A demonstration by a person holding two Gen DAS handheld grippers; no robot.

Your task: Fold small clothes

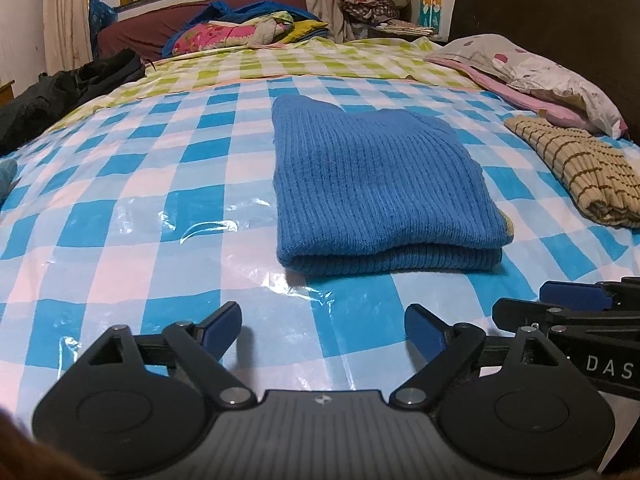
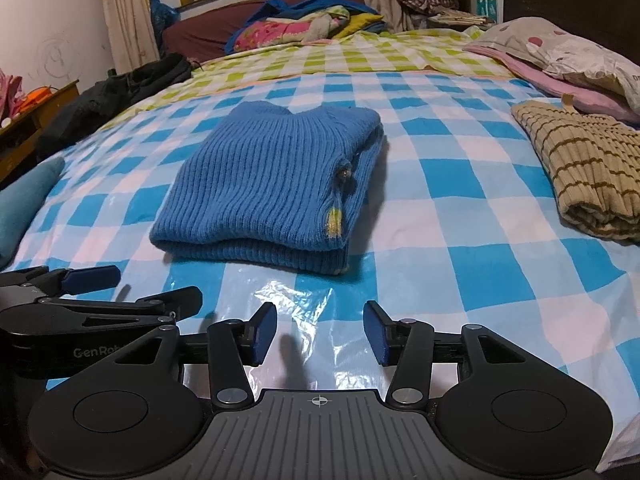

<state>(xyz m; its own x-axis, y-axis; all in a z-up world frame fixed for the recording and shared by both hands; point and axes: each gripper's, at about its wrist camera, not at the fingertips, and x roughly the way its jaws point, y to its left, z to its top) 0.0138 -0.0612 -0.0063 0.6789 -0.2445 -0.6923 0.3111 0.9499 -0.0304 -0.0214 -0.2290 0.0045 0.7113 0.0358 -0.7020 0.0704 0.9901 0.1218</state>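
Note:
A blue knitted sweater (image 1: 380, 188) lies folded into a thick rectangle on the blue-and-white checked sheet (image 1: 160, 184); it also shows in the right wrist view (image 2: 272, 188), with a small yellow patch at its right edge. My left gripper (image 1: 323, 330) is open and empty, just short of the sweater's near edge. My right gripper (image 2: 320, 332) is open and empty, also short of the near edge. Each gripper shows at the side of the other's view, the right one (image 1: 576, 300) and the left one (image 2: 92, 280).
A folded beige striped garment (image 1: 580, 168) lies to the right, also in the right wrist view (image 2: 588, 172). A pillow (image 1: 532, 76) lies by the dark headboard (image 1: 560, 8). A black garment (image 1: 68, 92) lies at the bed's left edge. Colourful bedding (image 1: 248, 28) is piled at the back.

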